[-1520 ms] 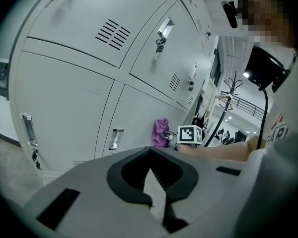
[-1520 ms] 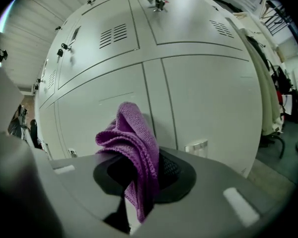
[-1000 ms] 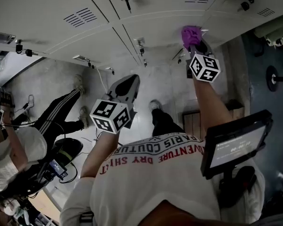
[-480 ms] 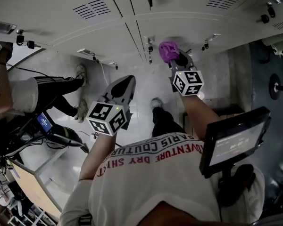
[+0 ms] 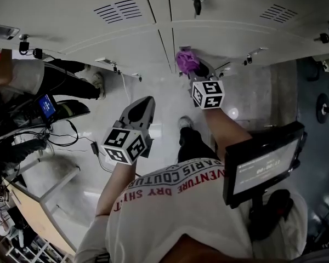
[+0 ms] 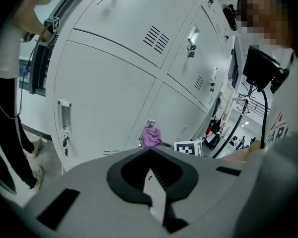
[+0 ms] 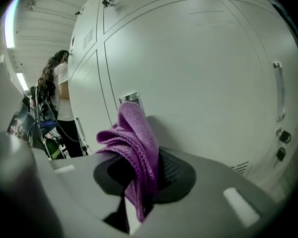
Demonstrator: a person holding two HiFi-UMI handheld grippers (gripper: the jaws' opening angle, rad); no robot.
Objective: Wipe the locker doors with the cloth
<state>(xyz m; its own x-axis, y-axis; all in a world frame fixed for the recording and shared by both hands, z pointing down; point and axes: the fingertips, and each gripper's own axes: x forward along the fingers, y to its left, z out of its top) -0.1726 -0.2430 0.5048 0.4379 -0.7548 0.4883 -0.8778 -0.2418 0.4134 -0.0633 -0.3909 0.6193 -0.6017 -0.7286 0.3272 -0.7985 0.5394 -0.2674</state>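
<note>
Glossy floor (image 5: 164,100) runs to grey lockers (image 5: 88,34). A screen (image 5: 260,166) hangs at the right arm, with a bystander (image 5: 22,84) at left. The left gripper (image 5: 145,104) is pressed together, empty, off the doors. The right gripper (image 5: 191,66) pinches the purple cloth (image 5: 184,58) by a door latch (image 7: 130,99), further left than 1 second ago.
</note>
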